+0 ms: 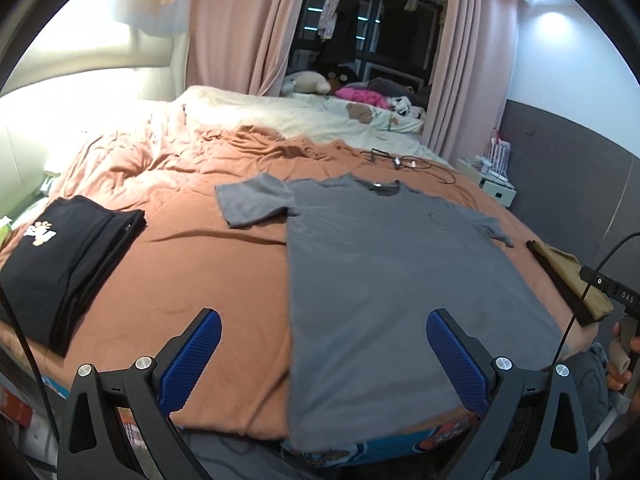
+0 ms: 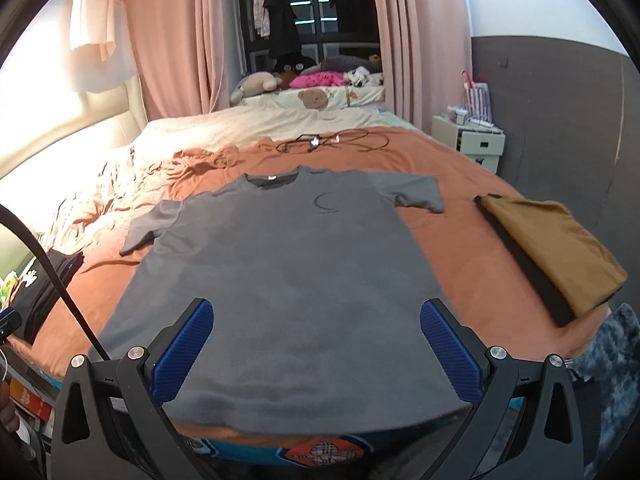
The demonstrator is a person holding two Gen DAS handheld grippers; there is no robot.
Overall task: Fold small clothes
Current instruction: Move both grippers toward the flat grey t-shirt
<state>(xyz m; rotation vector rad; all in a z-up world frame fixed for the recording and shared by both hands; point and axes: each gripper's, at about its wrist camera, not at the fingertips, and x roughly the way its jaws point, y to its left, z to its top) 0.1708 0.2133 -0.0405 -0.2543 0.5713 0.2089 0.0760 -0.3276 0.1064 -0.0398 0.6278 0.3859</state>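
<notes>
Both grippers are held low at the near edge of the bed [image 1: 200, 248], each pointed forward over the mattress. The left gripper [image 1: 324, 350] is seen with its blue-padded fingers [image 1: 192, 360] spread wide, and nothing is held between them. The right gripper [image 2: 316, 344] is kept in the same pose, its fingers [image 2: 450, 350] also wide apart and empty. In the left wrist view, a part of the person's right hand [image 1: 622, 360] is seen at the far right edge, closed around a handle.

The grey T-shirt [image 2: 280, 264] is laid flat and face up on the orange-brown bed cover, with the collar on the far side and the hem at the near edge, where it reaches the bed's border. Both short sleeves are spread out to the sides. In the right wrist view the hem lies between the two fingers, below them; whether it is touched cannot be told. In the left wrist view only the left side of the shirt falls between the fingers, and its left edge runs about midway between them.

A folded black garment [image 1: 68, 264] with a small print is placed on the left of the bed, well apart from the shirt. A folded tan garment [image 2: 552, 248] lies on the right. Some cables [image 2: 328, 142] are seen on the far part of the cover.
</notes>
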